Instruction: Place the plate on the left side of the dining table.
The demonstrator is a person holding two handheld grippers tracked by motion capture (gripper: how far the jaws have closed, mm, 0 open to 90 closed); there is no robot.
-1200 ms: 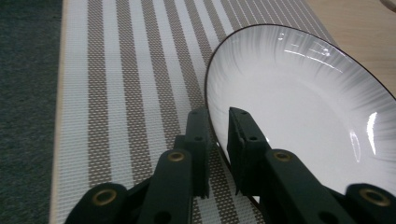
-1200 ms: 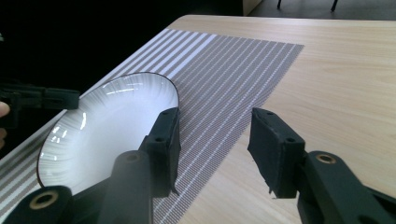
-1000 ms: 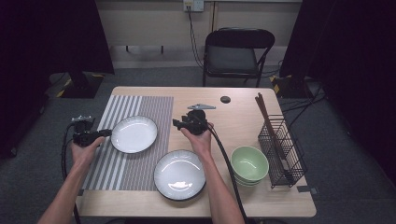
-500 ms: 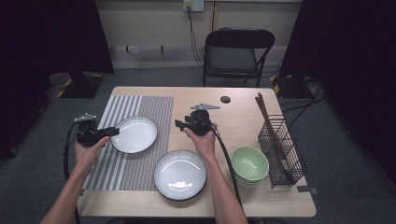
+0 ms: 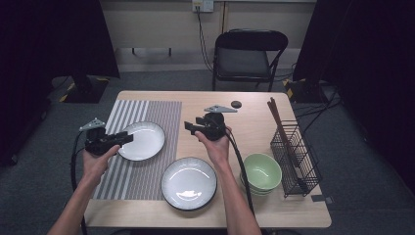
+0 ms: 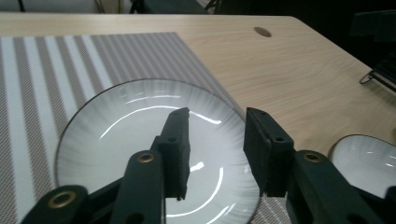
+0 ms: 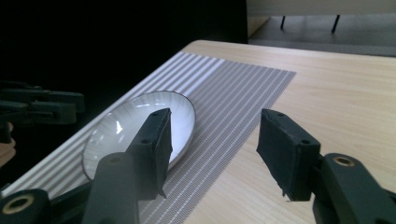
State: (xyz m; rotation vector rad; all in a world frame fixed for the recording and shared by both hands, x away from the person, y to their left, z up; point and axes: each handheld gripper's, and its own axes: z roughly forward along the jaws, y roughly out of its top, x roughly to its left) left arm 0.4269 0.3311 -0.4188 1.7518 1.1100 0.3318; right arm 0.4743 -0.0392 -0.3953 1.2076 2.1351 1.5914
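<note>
A white ribbed plate [image 5: 142, 140] lies on the striped placemat [image 5: 147, 110]. My left gripper [image 5: 126, 138] hovers over the plate's left rim, pointing right. Its jaws have just been opening, and in the left gripper view [image 6: 217, 114] nothing sits between them; the plate [image 6: 116, 140] lies below. My right gripper [image 5: 190, 128] hangs above the bare table right of the mat, pointing left. Its jaws [image 7: 215, 116] have also just been opening, and they are empty, with the plate [image 7: 135, 123] beyond them. A second dark-rimmed plate [image 5: 189, 182] rests near the front edge.
Stacked green bowls [image 5: 263, 171] stand at the right, beside a black wire rack [image 5: 295, 156] with chopsticks [image 5: 275, 115] leaning on it. A small black disc [image 5: 236, 104] lies near the table's far edge. A folding chair [image 5: 244, 54] stands behind the table.
The left gripper's jaws have spread wider and it has lifted off the plate's left rim. The right gripper has risen a little. The plates have not moved.
</note>
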